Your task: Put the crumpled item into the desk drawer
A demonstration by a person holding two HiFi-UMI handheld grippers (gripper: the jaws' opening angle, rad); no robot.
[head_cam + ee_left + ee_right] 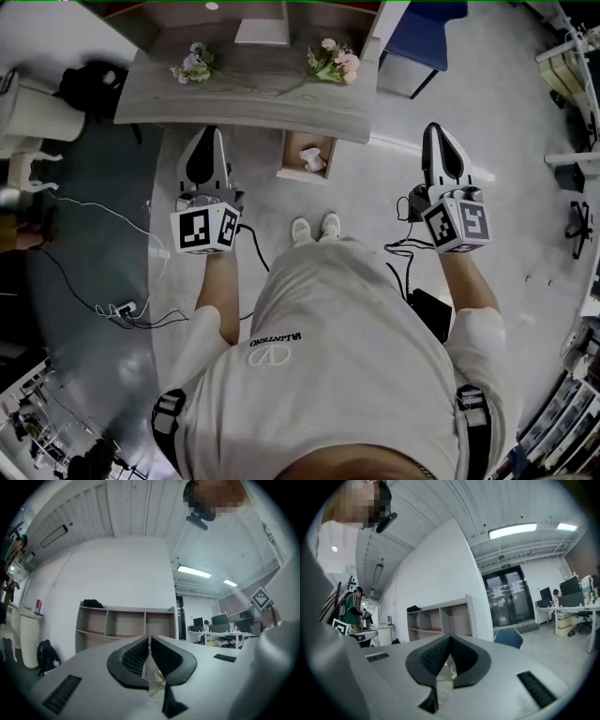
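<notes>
I am looking down over the person's shoulders at the desk (244, 98), which is sitting at 12 o'clock in the head view. The desk drawer (292, 157) is standing pulled out from under the front edge. The crumpled item (313, 160), white, is lying inside it toward the right wall. The left gripper (208, 136) is hanging at about 9 o'clock from the drawer, apart from it. In its own view the jaws are pressing tip to tip with nothing between them, pointing toward an open shelf unit (126, 623) against a white wall. The right gripper (434, 131) is hanging at 3 o'clock from the drawer, further off, jaws likewise clenched and empty. A flower bunch (194, 64) is lying on the desktop at 11 o'clock from the drawer, and a second flower bunch (333, 61) at 1 o'clock. White shoes (315, 228) are showing at 6 o'clock, near the drawer front. A blue chair (424, 33) is standing at 2 o'clock, beyond the desk corner.
</notes>
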